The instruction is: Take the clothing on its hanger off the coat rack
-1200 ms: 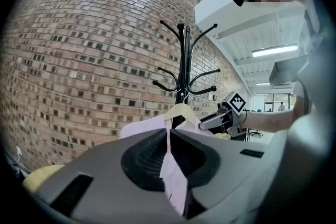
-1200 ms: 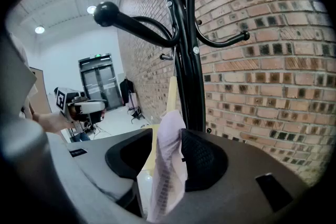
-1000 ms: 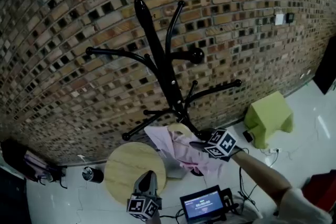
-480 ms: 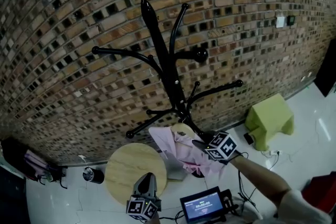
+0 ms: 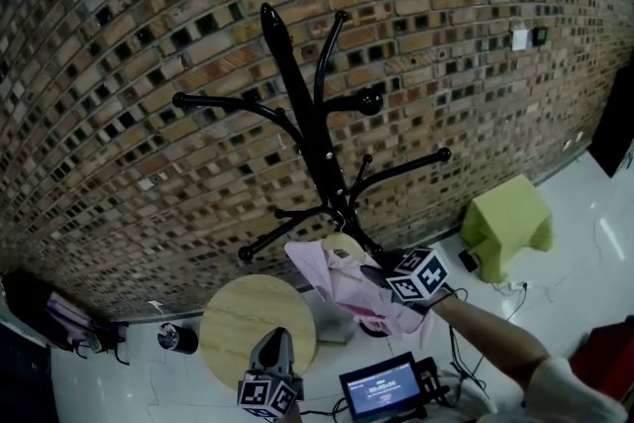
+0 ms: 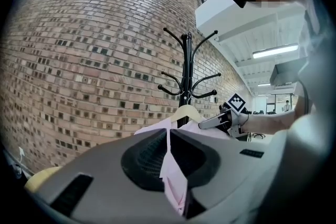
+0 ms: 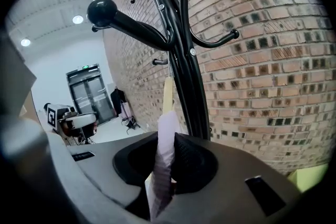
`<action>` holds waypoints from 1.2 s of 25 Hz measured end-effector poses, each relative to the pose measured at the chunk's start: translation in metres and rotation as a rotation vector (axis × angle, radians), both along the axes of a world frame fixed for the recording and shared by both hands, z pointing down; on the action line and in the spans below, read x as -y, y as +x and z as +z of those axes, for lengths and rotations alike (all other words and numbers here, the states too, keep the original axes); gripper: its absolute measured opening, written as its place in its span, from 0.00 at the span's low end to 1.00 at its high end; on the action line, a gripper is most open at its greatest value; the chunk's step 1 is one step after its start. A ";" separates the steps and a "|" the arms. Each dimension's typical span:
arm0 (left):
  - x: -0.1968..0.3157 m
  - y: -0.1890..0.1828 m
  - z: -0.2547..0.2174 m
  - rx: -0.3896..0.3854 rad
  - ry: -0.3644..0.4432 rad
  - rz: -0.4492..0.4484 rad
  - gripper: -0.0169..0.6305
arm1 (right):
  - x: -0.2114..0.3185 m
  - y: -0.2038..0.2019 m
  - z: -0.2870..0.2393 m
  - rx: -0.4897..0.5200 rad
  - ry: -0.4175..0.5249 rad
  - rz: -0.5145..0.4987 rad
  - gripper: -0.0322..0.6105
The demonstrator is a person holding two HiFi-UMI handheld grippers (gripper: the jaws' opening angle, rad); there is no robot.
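Observation:
A black coat rack stands against the brick wall. On a low hook hangs a wooden hanger with a pink shirt. My right gripper is at the shirt's right shoulder. In the right gripper view the jaws are shut on a fold of the pink shirt, with the hanger just above. My left gripper hovers low over a round stool, apart from the shirt. In the left gripper view pink cloth shows through the thin slit between its jaws.
A round wooden stool stands left of the rack's foot. A green stool sits to the right on the white floor. A lit screen lies near the bottom edge, and a dark can lies at the wall's foot.
The right gripper has stayed at the shirt's shoulder. The shirt, the hanger and the left gripper have hardly moved; the view has shifted a little.

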State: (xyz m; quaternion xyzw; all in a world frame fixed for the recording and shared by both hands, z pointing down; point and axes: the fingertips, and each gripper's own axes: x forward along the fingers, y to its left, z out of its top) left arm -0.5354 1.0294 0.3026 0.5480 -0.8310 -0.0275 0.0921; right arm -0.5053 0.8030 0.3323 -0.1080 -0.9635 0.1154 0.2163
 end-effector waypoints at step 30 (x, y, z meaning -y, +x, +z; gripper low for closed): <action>-0.039 -0.010 -0.001 0.026 -0.008 0.201 0.07 | -0.055 0.022 -0.080 0.144 0.017 0.148 0.11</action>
